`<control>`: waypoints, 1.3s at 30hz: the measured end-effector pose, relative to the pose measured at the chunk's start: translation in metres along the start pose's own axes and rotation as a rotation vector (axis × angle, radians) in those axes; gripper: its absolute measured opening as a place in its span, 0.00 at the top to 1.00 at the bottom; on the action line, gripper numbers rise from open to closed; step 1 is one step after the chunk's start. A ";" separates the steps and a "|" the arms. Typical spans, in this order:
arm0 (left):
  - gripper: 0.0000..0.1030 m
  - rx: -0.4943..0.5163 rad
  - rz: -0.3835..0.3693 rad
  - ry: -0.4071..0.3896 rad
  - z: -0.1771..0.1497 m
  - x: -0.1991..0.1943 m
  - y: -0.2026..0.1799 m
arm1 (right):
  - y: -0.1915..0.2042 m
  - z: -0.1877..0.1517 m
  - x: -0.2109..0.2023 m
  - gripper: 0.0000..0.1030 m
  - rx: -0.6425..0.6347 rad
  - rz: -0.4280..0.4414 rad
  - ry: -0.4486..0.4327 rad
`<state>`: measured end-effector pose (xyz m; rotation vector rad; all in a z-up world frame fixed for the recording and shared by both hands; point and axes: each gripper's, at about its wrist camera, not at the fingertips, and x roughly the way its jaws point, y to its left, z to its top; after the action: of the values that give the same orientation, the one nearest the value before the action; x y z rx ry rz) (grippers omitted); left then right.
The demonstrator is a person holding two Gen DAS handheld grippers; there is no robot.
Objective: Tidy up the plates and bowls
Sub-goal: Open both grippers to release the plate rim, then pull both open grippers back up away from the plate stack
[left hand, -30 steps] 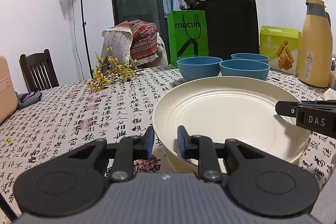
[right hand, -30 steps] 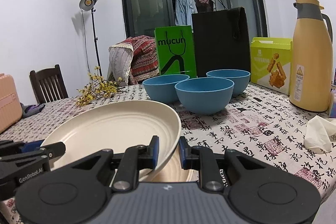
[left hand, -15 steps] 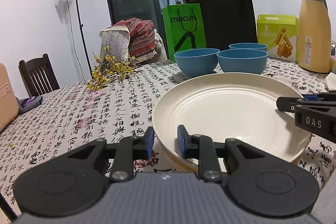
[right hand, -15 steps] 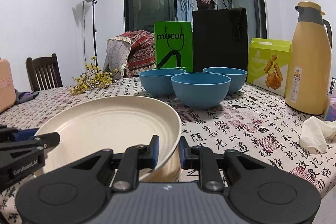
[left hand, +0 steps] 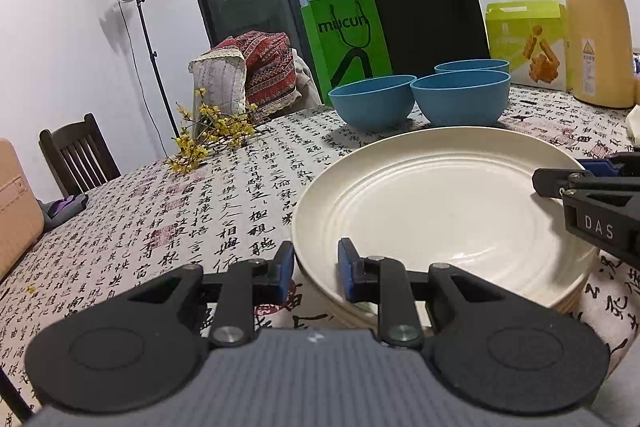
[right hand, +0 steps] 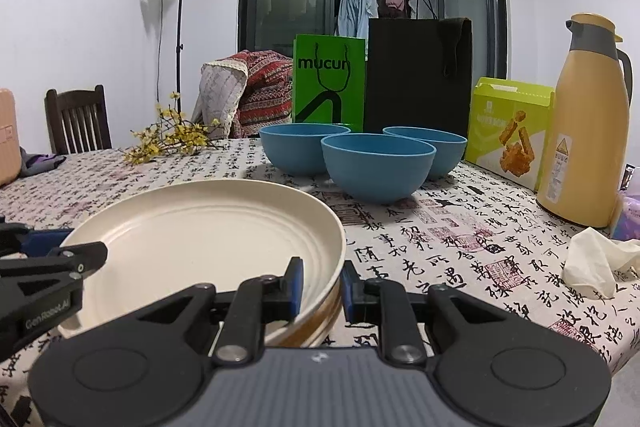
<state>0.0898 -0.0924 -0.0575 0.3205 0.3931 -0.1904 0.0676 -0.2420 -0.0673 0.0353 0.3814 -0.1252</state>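
A cream plate (left hand: 440,203) sits on top of a stack of plates (left hand: 568,301) near the table's front edge; it also shows in the right wrist view (right hand: 208,227). My left gripper (left hand: 316,269) straddles the plate's left rim, one pad inside and one outside. My right gripper (right hand: 322,287) straddles the right rim the same way. Both look closed on the rim. Three blue bowls (right hand: 378,167) stand behind the plates.
A yellow thermos (right hand: 584,131), a green snack box (right hand: 508,131), a green bag (right hand: 328,83) and a black bag (right hand: 416,75) line the back. Yellow flowers (right hand: 172,135) lie back left. A crumpled tissue (right hand: 596,263) lies at right.
Both grippers have lowered with the cream plate, which now rests on the stack. The jaw gaps look the same.
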 end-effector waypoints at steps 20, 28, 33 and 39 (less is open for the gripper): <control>0.18 -0.124 0.007 -0.067 0.004 -0.010 0.025 | -0.027 0.006 -0.001 0.51 0.097 0.055 -0.030; 0.00 -0.248 0.045 -0.122 0.010 -0.018 0.061 | -0.036 0.018 -0.001 0.04 0.107 0.109 -0.103; 0.00 -0.309 0.076 -0.128 0.012 -0.017 0.083 | -0.030 0.028 0.008 0.00 0.079 0.107 -0.134; 0.00 -0.345 0.114 -0.115 0.009 -0.011 0.106 | -0.032 0.039 0.031 0.00 0.113 0.096 -0.125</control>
<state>0.1085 0.0045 -0.0168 -0.0081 0.2861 -0.0272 0.1058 -0.2792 -0.0434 0.1564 0.2473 -0.0537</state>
